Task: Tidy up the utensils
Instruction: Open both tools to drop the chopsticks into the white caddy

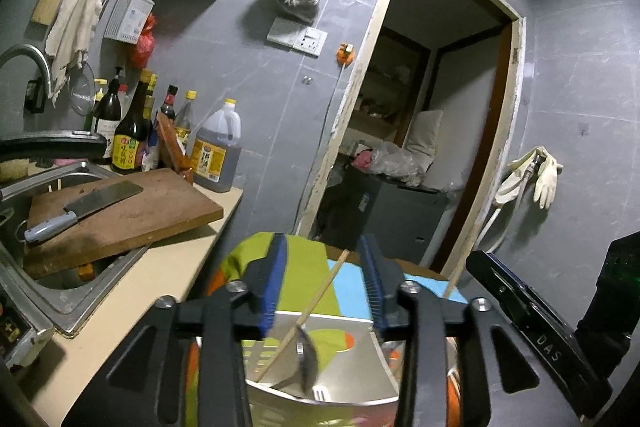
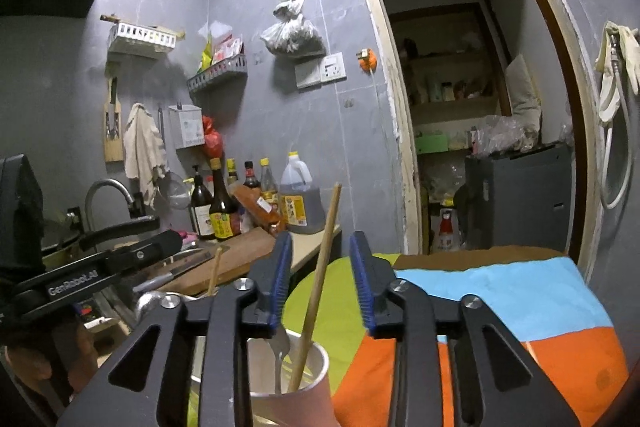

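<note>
The main risk lay with the pink cup (image 2: 294, 383): it looked light, it was loaded with tall utensils leaning against its rim, and it stood on a soft colour-block cloth (image 2: 500, 311) rather than bare tabletop. A jaw brushing the rim or catching a leaning handle could tip it and spill everything. In my judgement the long wooden chopstick (image 2: 318, 287) was the likeliest thing to be snagged, since it rose between the right gripper (image 2: 320, 283) jaws.

The right gripper's jaws stood wide apart and held nothing. The chopstick passed up through the gap, nearer the left jaw, touching neither as far as could be seen. Its lower end sat in the cup, just below and near the jaws, beside a metal fork (image 2: 280, 351) standing tines-up under the left jaw.

The left gripper (image 1: 322, 287) was likewise spread wide and empty. Below its jaws sat a shiny metal holder (image 1: 352, 367); a second chopstick (image 1: 308, 311) leaned out of it, slanting up to the right between the jaws without contact. A spoon (image 1: 306, 359) and a small fork (image 1: 321, 394) lay in the holder, near the camera. A further thin stick (image 1: 454, 281) showed just right of the right jaw; where it rested could not be told.
</note>
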A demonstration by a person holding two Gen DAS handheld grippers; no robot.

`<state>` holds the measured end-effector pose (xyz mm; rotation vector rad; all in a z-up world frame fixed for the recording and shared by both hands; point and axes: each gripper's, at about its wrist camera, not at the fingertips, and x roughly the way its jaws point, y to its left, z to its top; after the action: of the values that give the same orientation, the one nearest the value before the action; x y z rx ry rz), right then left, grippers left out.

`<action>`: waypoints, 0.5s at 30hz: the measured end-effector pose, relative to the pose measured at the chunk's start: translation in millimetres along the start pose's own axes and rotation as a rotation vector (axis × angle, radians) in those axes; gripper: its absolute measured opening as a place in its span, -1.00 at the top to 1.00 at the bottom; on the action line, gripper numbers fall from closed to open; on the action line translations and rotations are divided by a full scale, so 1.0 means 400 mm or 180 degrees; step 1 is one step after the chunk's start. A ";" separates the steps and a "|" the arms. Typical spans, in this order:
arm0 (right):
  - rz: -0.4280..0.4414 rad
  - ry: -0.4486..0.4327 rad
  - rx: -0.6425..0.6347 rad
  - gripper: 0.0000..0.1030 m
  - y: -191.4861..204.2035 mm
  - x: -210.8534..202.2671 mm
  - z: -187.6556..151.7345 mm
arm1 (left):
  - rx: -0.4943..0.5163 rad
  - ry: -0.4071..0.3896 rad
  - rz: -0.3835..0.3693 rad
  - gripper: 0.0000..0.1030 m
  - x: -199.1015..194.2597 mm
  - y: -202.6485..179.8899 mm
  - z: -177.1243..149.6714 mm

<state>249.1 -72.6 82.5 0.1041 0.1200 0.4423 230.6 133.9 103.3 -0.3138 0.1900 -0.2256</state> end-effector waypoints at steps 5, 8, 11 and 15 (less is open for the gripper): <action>-0.0091 -0.0148 -0.0015 -0.14 -0.034 -0.055 0.036 | 0.0082 -0.0090 -0.0038 -0.12 -0.024 -0.056 0.013; -0.0178 -0.0188 -0.0014 -0.46 -0.067 -0.093 0.059 | 0.0095 -0.0122 -0.0043 -0.27 -0.032 -0.091 0.013; -0.0267 -0.0215 -0.0049 -0.62 -0.094 -0.130 0.074 | 0.0121 -0.0127 -0.0063 -0.57 -0.032 -0.128 0.008; -0.0358 -0.0198 -0.0092 -0.93 -0.132 -0.180 0.092 | 0.0201 -0.0126 -0.0137 -0.77 -0.030 -0.176 -0.010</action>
<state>211.7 -153.9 119.0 0.0821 0.0577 0.3282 204.8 70.6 124.3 -0.2596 0.1369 -0.2672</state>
